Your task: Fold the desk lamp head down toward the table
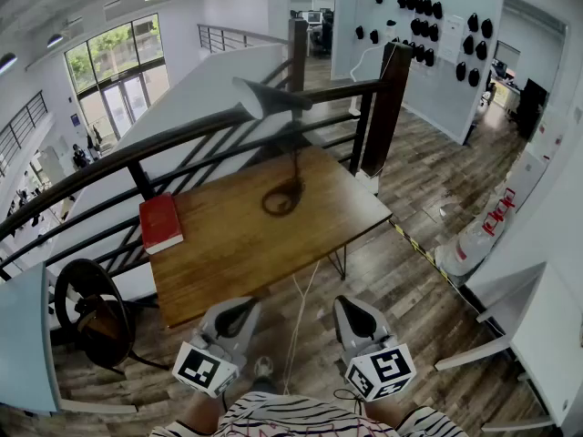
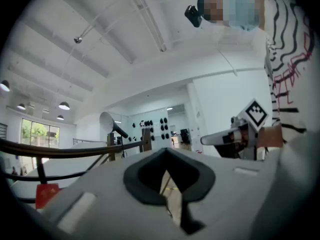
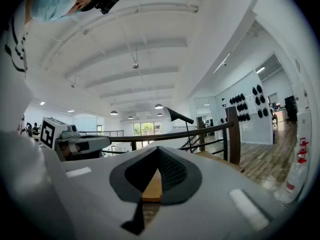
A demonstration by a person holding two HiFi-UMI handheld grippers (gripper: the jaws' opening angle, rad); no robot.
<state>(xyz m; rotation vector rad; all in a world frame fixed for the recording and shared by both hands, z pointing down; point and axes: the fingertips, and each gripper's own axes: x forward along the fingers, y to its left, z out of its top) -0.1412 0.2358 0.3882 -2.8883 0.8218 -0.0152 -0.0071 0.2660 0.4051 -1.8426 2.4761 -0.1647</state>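
A dark desk lamp stands on the wooden table point(image 1: 237, 244). Its round base point(image 1: 283, 197) sits near the table's far edge, and a thin stem rises to the cone head point(image 1: 260, 96), which is raised and level. The lamp head point(image 2: 106, 120) shows far off in the left gripper view, as does the lamp head point(image 3: 175, 115) in the right gripper view. My left gripper point(image 1: 242, 308) and right gripper point(image 1: 350, 308) hang side by side in front of the table's near edge. Both are shut with nothing between the jaws, and both are well short of the lamp.
A red book point(image 1: 160, 222) lies at the table's left end. A dark railing point(image 1: 182, 139) with a thick post point(image 1: 384, 107) runs behind the table. A white cable point(image 1: 301, 317) hangs from the near edge. A black stool point(image 1: 91, 312) stands at the left and a white table point(image 1: 533, 335) at the right.
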